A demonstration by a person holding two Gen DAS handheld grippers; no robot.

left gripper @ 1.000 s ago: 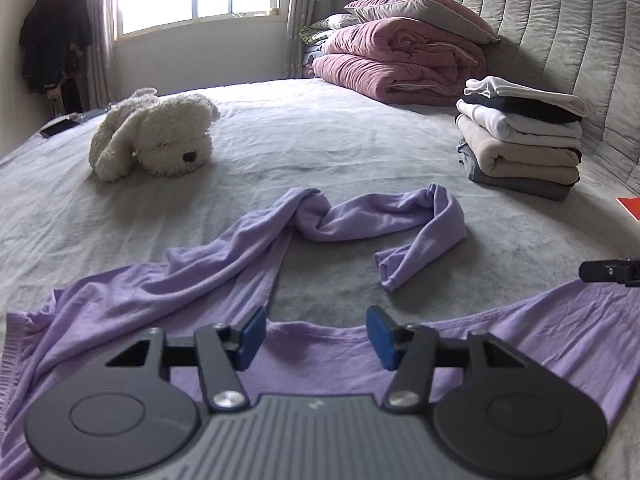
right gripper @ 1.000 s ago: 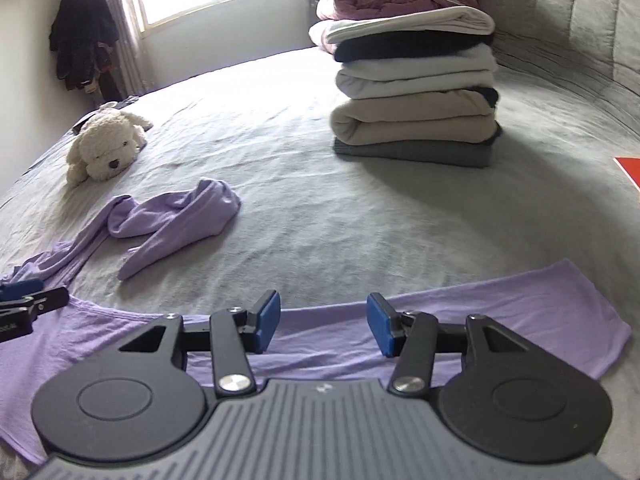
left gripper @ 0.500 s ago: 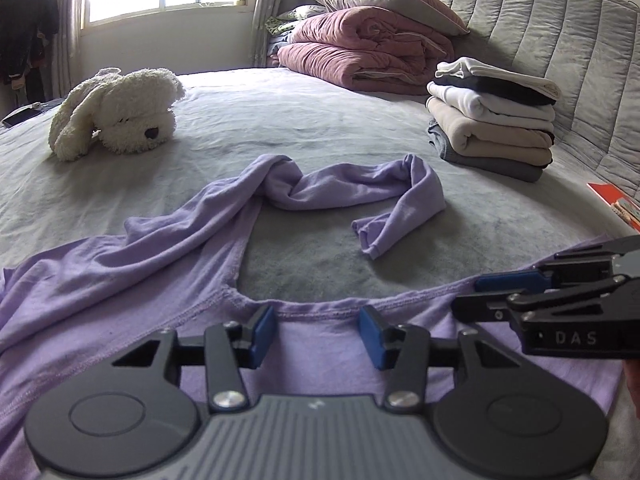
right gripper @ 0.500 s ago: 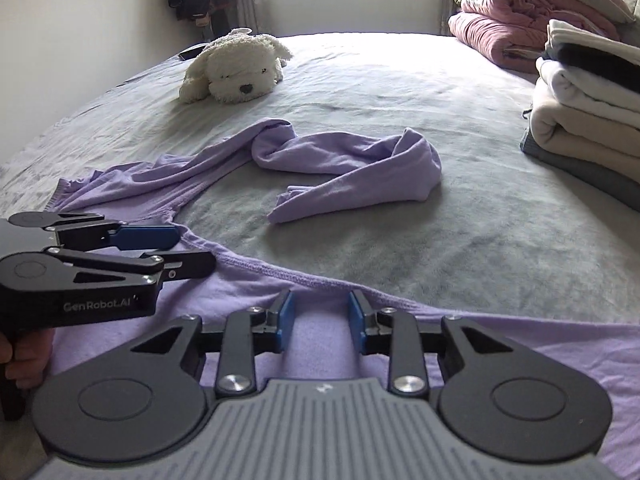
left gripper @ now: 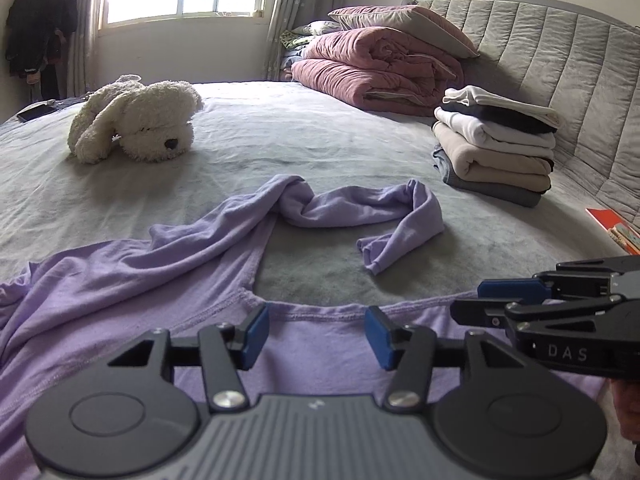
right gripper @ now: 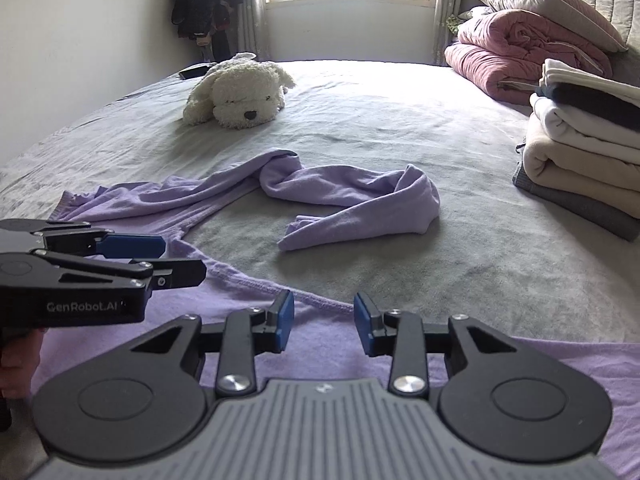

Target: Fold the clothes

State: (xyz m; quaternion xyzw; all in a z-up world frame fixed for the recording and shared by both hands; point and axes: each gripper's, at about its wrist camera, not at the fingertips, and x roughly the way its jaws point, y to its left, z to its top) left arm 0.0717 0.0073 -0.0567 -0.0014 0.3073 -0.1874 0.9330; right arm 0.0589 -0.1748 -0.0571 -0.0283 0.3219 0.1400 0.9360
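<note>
Beyond both wide-open tools point(left gripper: 316, 334) point(right gripper: 323, 326), lilac shirt point(left gripper: 120, 292), plush dog point(left gripper: 136, 120), folded stack point(left gripper: 496, 148) on bed point(left gripper: 320, 128).

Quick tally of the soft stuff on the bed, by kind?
Unfolded purple garment: 1
Folded garments in the stack: 6, as far as the layers show
Plush dog: 1
Folded pink quilt: 1
Pink pillow on the quilt: 1
Total: 10
</note>
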